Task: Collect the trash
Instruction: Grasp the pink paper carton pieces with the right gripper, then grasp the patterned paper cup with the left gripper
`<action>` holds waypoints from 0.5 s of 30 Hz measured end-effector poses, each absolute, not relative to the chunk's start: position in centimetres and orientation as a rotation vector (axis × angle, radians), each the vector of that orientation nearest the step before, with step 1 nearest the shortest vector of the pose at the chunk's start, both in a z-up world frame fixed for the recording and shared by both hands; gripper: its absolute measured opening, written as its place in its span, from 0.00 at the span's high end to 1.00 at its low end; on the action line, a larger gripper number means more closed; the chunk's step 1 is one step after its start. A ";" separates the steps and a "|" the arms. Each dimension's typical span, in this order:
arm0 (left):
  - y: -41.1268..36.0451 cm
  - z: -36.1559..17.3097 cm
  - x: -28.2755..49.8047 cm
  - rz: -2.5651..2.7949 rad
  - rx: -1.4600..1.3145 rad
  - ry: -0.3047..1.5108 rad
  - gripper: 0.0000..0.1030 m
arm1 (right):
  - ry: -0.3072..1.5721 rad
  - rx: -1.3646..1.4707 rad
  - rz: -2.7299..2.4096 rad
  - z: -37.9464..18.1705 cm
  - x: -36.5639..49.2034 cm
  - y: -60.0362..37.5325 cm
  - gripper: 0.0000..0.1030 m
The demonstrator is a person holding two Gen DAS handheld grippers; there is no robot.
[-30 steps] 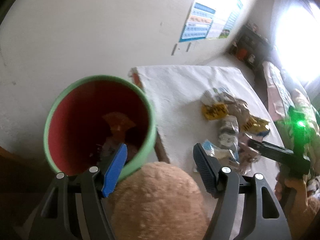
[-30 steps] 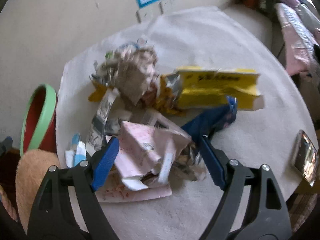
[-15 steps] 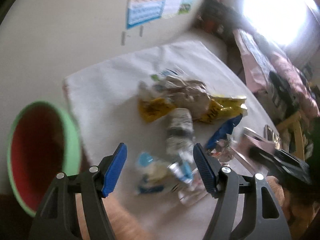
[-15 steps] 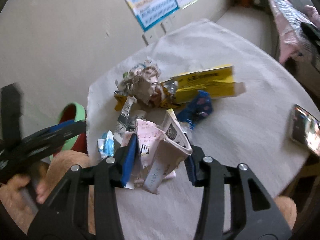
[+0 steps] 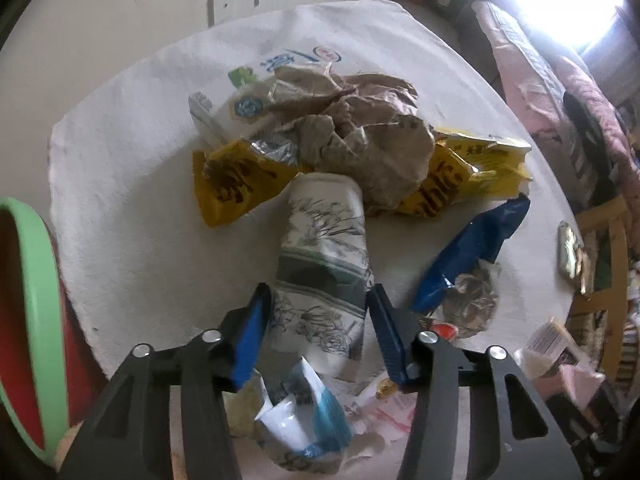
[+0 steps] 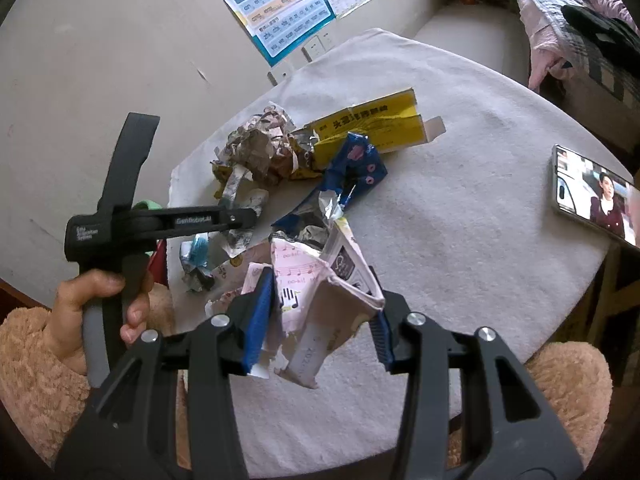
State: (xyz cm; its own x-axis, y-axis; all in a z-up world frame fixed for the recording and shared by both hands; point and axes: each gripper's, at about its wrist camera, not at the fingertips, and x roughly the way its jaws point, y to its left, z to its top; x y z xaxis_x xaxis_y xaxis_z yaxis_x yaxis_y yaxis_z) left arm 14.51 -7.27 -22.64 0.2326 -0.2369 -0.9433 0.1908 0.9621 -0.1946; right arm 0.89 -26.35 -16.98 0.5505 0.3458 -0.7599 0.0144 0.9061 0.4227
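Right hand-held gripper [image 6: 320,312] around crumpled pink carton [image 6: 320,300].

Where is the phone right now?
In the right wrist view, the phone lies flat near the right edge of the white table, apart from the trash pile, right of the blue wrapper.

Your bin [image 5: 38,320] is cut off at the left edge. The phone [image 6: 592,196] runs off the right edge. The pink carton's [image 6: 320,304] lower part sits hidden behind your right fingers [image 6: 260,320].
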 end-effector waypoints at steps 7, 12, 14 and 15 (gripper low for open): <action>-6.7 -19.3 12.5 -0.296 -0.026 1.194 0.60 | 1.002 0.414 0.200 -17.8 1.0 -26.4 0.58; -5.9 -15.1 10.1 -0.301 -0.027 1.068 0.60 | 1.004 0.422 0.194 -17.9 1.1 -26.4 0.58; -5.3 -13.4 9.4 -0.299 -0.042 1.023 0.60 | 1.003 0.416 0.192 -17.8 1.1 -26.3 0.58; -5.0 -12.6 8.9 -0.295 -0.048 1.001 0.60 | 1.003 0.414 0.191 -17.8 1.1 -26.3 0.58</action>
